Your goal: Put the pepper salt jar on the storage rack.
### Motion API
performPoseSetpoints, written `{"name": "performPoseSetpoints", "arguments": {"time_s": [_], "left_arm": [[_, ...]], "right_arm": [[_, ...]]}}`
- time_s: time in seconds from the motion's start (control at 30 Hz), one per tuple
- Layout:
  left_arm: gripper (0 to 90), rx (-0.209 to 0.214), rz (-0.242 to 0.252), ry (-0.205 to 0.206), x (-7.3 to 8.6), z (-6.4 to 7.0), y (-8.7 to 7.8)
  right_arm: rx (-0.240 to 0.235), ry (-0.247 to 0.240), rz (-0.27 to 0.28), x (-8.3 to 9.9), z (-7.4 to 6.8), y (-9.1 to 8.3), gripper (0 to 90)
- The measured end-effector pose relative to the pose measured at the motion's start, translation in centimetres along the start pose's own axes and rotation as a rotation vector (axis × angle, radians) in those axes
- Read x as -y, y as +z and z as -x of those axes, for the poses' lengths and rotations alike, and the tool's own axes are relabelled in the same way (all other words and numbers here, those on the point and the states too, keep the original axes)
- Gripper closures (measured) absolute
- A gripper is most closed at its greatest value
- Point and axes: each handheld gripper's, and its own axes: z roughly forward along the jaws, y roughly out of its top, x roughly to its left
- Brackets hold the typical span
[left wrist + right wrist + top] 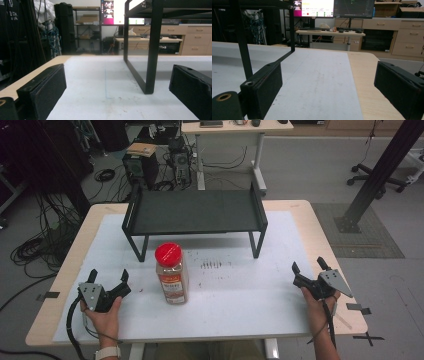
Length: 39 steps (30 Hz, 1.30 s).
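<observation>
Red-capped and upright, the spice jar (171, 274) stands alone near the front middle of the white mat (240, 285) on my bench (70, 265), just in front of the black metal rack (195, 212), which I judge to be where it belongs. It sits nearer my left hand-held gripper (108, 281) than my right hand-held gripper (310, 272), apart from both. I hold both low at the mat's front corners, jaws spread wide with nothing between them, pointing forward and away from me. That parked stance keeps the jar's flanks free for an approach. In the left gripper view, the rack's leg (152, 47) rises ahead; in the right gripper view, its far leg (292, 26) stands beyond bare mat.
</observation>
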Motion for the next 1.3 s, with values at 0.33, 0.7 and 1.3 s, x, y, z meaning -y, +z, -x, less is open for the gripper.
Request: {"name": "performPoseSetpoints", "arguments": {"time_s": [0.33, 0.7, 1.3], "left_arm": [[1.3, 0.0, 0.0, 0.001, 0.0, 0.0, 0.0], [1.3, 0.0, 0.001, 0.001, 0.0, 0.01, -0.01], [2.1, -0.017, -0.008, -0.007, -0.08, 0.07, -0.04]], "right_arm": [[0.0, -0.003, -0.002, -0.01, -0.01, 0.02, 7.9], [0.001, 0.006, 0.001, 0.01, 0.03, -0.02, 7.9], [-0.006, 0.001, -0.001, -0.01, 0.03, 0.02, 7.5]]}}
